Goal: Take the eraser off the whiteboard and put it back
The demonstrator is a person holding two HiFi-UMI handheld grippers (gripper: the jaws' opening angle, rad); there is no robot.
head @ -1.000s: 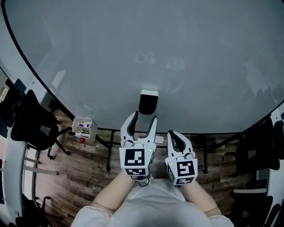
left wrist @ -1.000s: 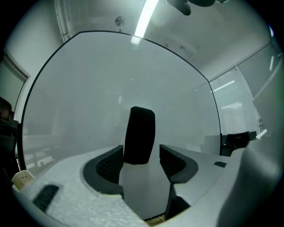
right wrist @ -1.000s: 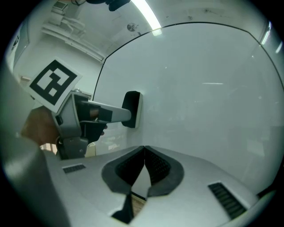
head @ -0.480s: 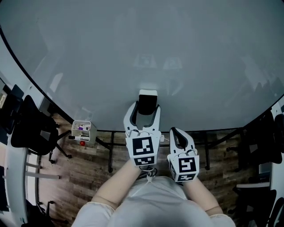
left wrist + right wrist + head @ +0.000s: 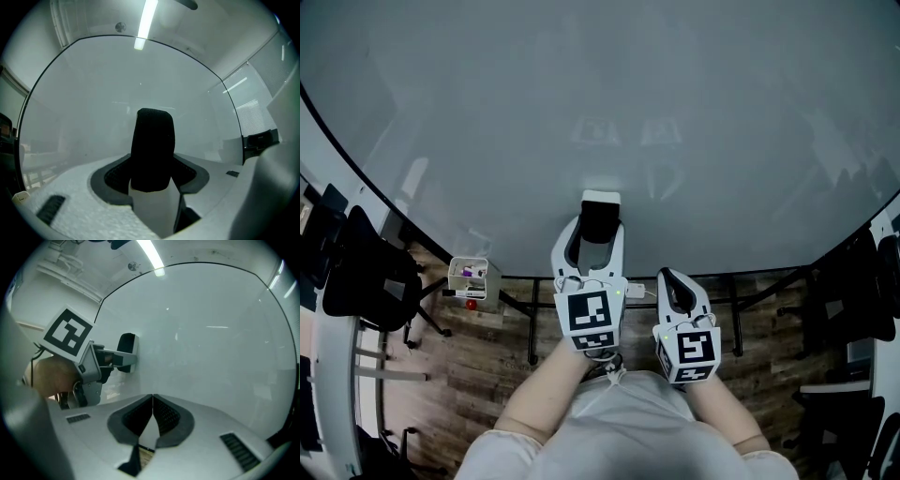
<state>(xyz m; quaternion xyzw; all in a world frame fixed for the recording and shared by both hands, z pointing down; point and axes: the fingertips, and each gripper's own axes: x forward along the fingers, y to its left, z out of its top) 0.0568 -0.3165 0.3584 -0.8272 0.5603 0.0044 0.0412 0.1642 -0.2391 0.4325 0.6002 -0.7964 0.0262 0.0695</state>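
Observation:
A black eraser with a white back (image 5: 600, 211) sticks on the whiteboard (image 5: 609, 103) low in the middle. My left gripper (image 5: 596, 232) points level at the board. Its two jaws stand on either side of the eraser and have just been closing on it. In the left gripper view the black felt (image 5: 152, 140) fills the gap between the pads (image 5: 112, 176), which touch its sides. My right gripper (image 5: 675, 286) hangs just to the right, short of the board, its pads (image 5: 161, 411) pressed together with nothing between them. The right gripper view shows the eraser (image 5: 127, 344) from the side, against the board.
A small white tray of markers (image 5: 472, 274) hangs at the board's lower left edge. Black chairs stand at the far left (image 5: 366, 262) and far right (image 5: 853, 300). The board's stand bars (image 5: 530, 323) cross the wooden floor below.
The left gripper has moved forward to the board; its jaw tips, which were short of the eraser, now stand on either side of it. The right gripper has stayed in place.

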